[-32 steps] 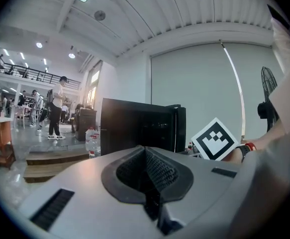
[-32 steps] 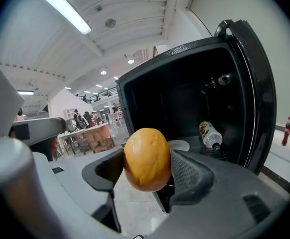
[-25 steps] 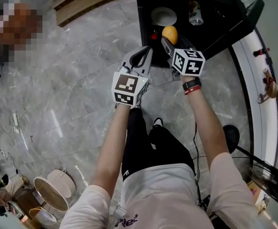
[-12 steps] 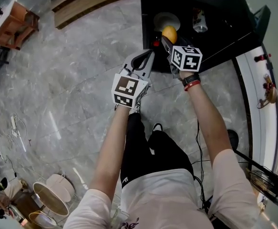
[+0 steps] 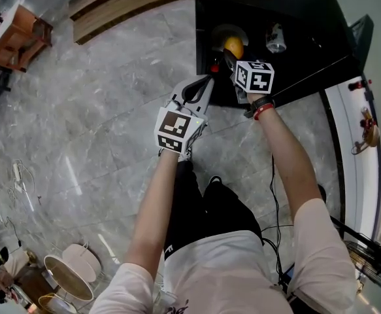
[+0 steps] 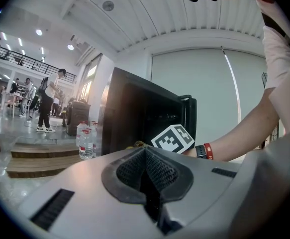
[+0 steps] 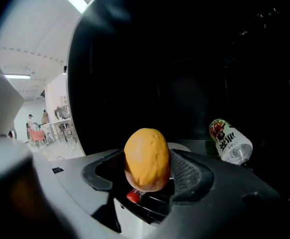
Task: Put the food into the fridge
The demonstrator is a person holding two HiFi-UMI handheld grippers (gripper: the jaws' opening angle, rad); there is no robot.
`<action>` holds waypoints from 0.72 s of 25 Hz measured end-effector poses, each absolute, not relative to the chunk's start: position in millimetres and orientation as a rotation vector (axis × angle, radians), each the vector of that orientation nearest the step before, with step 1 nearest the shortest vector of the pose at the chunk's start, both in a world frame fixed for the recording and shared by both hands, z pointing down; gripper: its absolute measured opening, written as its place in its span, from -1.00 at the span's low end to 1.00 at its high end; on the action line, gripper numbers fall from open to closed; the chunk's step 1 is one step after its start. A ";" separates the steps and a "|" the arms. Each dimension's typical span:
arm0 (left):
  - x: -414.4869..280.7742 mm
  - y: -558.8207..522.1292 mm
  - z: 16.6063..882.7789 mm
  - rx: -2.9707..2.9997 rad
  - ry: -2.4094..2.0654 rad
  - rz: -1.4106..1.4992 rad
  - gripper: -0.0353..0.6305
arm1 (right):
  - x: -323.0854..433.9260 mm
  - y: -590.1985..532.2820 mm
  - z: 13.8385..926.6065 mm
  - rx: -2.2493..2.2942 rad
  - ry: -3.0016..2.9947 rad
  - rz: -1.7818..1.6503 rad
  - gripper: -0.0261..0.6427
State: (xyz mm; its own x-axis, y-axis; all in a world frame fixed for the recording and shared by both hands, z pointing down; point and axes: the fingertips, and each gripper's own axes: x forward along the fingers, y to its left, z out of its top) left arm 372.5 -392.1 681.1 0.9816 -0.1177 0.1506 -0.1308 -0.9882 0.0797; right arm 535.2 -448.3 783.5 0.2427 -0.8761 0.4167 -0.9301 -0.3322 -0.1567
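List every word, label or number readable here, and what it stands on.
None reads clearly.
Bottle in the fridge: label characters, too blurred.
Water bottles beside the fridge: red labels, too small.
Marker cubes: square patterns only, no words.
Shirt: print cut off at the edge.

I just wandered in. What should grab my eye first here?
A round orange food item, clamped in the right hand-held gripper, is held at the mouth of a dark open fridge. Inside, a labelled bottle shows to its right. The left hand-held gripper hangs shut and empty just outside.
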 end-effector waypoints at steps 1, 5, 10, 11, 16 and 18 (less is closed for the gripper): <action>374.2 -394.4 682.8 3.036 -0.184 0.223 -0.84 | 539.9 -451.8 785.2 2.383 -1.732 0.657 0.00; 378.9 -402.6 688.0 3.022 -0.177 0.222 -0.84 | 556.6 -463.3 793.1 2.389 -1.712 0.647 0.00; 383.9 -408.3 692.9 3.024 -0.170 0.230 -0.84 | 569.5 -480.9 806.7 2.362 -1.697 0.656 0.00; 386.5 -409.2 693.5 3.029 -0.163 0.231 -0.84 | 573.2 -483.8 809.5 2.355 -1.690 0.656 0.00; 395.1 -411.5 697.1 3.048 -0.140 0.221 -0.84 | 584.8 -495.8 822.9 2.331 -1.678 0.658 0.00; 397.9 -411.2 700.1 3.052 -0.139 0.221 -0.84 | 587.2 -500.8 829.3 2.314 -1.688 0.658 0.00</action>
